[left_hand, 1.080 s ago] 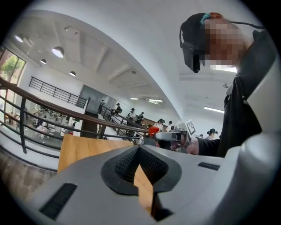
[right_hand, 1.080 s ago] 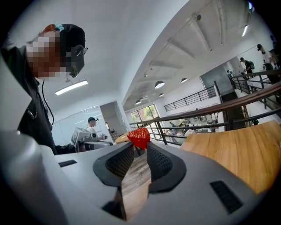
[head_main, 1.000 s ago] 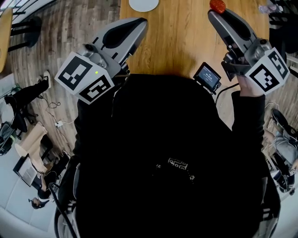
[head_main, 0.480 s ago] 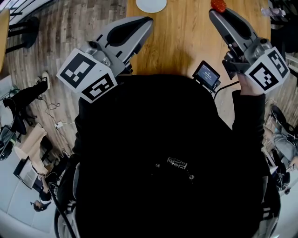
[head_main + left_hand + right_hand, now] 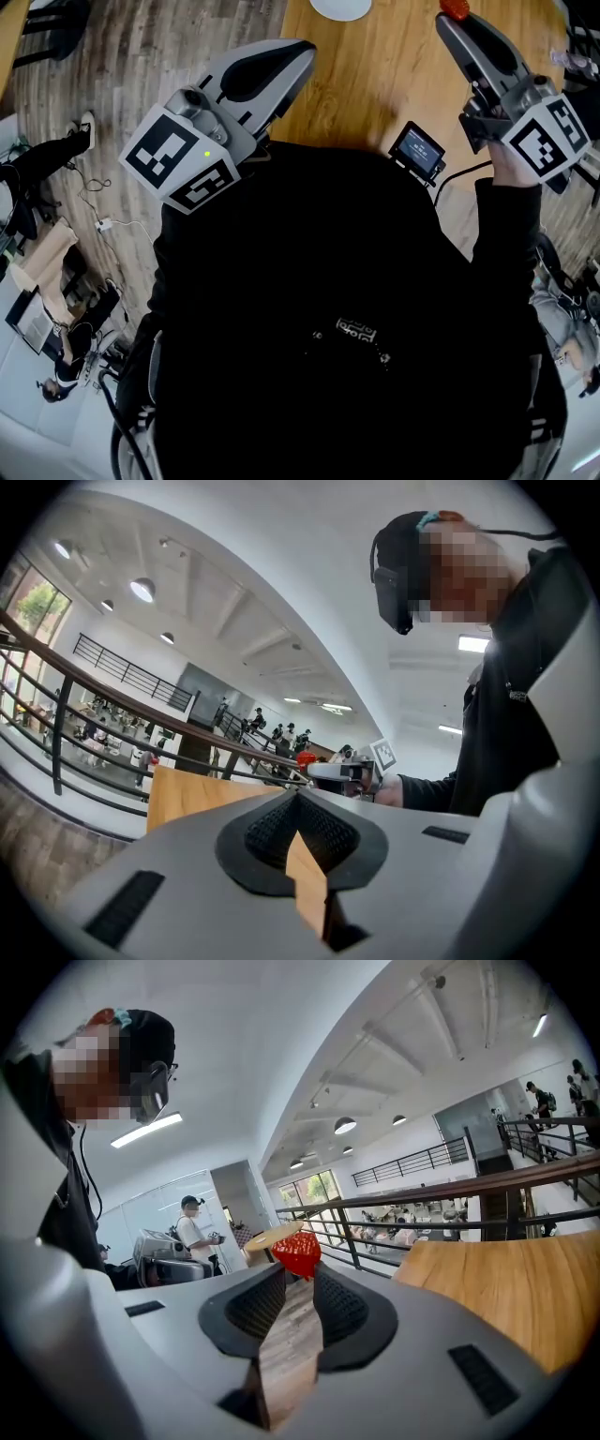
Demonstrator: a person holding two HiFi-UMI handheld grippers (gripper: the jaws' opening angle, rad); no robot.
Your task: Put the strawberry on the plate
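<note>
**Strawberry (image 5: 298, 1252) riding in the right gripper (image 5: 298, 1277), not yet at the plate (image 5: 342, 7)**

The strawberry is sitting pinched at the very tips of the right gripper, whose jaws are clamping its sides and seemingly holding it up off the wooden table (image 5: 375, 75). In the head view it is hanging to the right of the plate, apart from it and not over it, so the carry looks underway rather than finished. The tip-only hold is probably leaving the fruit free to drop cleanly once let go. The person's right hand (image 5: 508, 167) is gripping the handle, arm reaching forward, tool pointing away from the body. The left gripper (image 5: 298, 56) is idling, jaws closed on nothing, on the near-left side of the plate, out of the way.
</note>
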